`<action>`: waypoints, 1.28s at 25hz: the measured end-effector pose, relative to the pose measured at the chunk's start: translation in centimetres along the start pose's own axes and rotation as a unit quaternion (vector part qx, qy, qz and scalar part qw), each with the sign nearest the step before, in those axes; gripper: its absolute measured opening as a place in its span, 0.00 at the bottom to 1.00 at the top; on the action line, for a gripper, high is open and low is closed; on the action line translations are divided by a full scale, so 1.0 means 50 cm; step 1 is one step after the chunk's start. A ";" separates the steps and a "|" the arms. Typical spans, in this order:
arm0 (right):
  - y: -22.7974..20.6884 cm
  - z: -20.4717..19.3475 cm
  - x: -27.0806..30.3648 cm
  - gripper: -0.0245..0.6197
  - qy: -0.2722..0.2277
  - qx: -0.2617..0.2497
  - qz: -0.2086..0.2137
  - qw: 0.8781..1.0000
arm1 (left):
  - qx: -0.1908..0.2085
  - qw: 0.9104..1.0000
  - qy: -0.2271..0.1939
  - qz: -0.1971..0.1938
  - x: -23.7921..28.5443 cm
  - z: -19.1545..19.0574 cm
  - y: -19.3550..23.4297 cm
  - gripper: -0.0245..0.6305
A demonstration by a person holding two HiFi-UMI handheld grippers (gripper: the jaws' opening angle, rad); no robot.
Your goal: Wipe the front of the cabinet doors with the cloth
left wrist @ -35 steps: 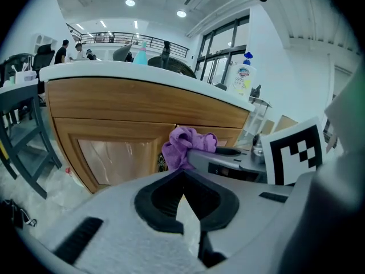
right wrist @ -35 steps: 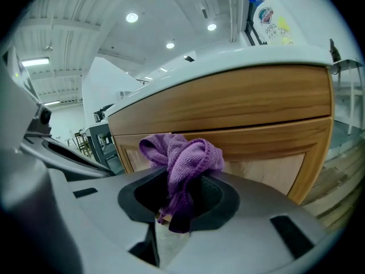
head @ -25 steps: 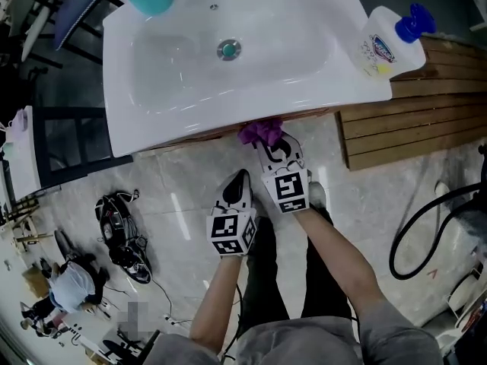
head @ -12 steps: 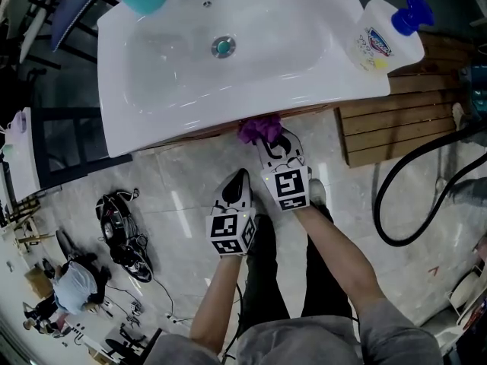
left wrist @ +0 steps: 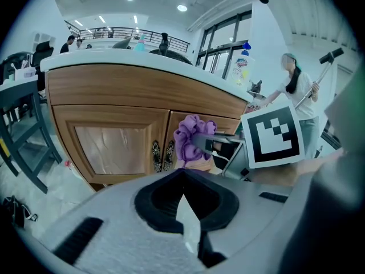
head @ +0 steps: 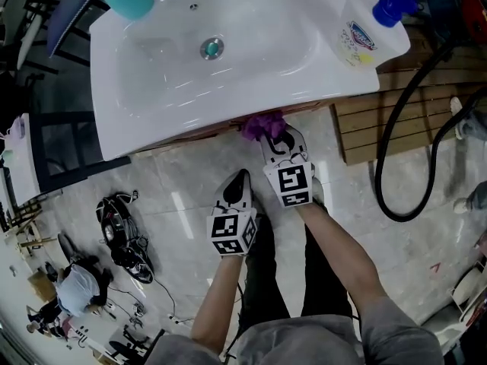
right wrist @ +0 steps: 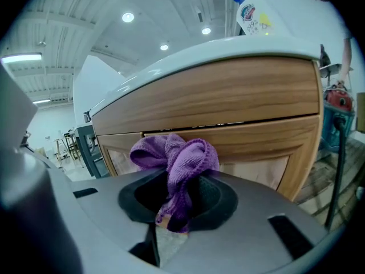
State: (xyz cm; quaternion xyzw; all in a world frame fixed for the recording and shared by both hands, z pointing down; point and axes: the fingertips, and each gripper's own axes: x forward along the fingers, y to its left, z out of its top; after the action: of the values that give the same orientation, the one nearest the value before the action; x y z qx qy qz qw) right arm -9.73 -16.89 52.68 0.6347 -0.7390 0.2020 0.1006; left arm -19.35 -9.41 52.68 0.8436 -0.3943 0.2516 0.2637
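Wiping cabinet doors with purple cloth pinched in right tool, high on right door, just under sink rim; contact likely. Left tool pressed together, empty, back from cabinet. Hold wad flat on wood, sweep side to side, work downward, skirt handles at cabinet's centre seam. Glossy tile floor below cabinet; black hose right of cabinet.

The cloth is being held in the right gripper just before the cabinet doors, under the sink's front edge. The left gripper is being held farther out from the sink, and a bottle is being borne on the sink's right end.
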 end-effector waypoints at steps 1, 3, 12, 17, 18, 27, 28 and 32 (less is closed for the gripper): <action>-0.006 -0.001 -0.002 0.18 0.000 0.000 -0.002 1.000 | 0.000 1.000 0.000 -0.001 0.002 0.000 -0.004 0.05; -0.018 -0.002 -0.006 0.18 0.000 0.001 -0.005 1.000 | 0.002 1.000 0.000 -0.002 0.006 0.001 -0.011 0.05; -0.071 -0.002 -0.027 0.18 0.001 0.004 -0.017 1.000 | 0.005 1.000 0.002 -0.008 0.021 -0.002 -0.051 0.05; -0.096 -0.005 -0.035 0.18 0.002 0.003 -0.022 1.000 | 0.007 1.000 0.005 -0.009 0.030 -0.005 -0.066 0.05; -0.100 -0.005 -0.036 0.18 0.002 0.003 -0.022 1.000 | 0.008 1.000 0.006 -0.010 0.033 -0.005 -0.070 0.05; -0.147 -0.004 -0.055 0.18 0.001 0.003 -0.032 0.999 | 0.011 1.000 0.009 -0.017 0.050 -0.004 -0.108 0.05; -0.153 -0.004 -0.058 0.18 0.000 0.004 -0.034 0.999 | 0.011 1.000 0.010 -0.018 0.052 -0.006 -0.112 0.05; -0.174 -0.005 -0.066 0.18 -0.001 0.006 -0.040 0.999 | 0.013 1.000 0.015 -0.020 0.058 -0.012 -0.127 0.05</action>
State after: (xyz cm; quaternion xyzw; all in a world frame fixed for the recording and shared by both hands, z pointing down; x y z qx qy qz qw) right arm -0.65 -14.81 53.04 0.6643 -0.7121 0.2019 0.1041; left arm -12.80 -7.07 53.37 0.8511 -0.3697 0.2637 0.2635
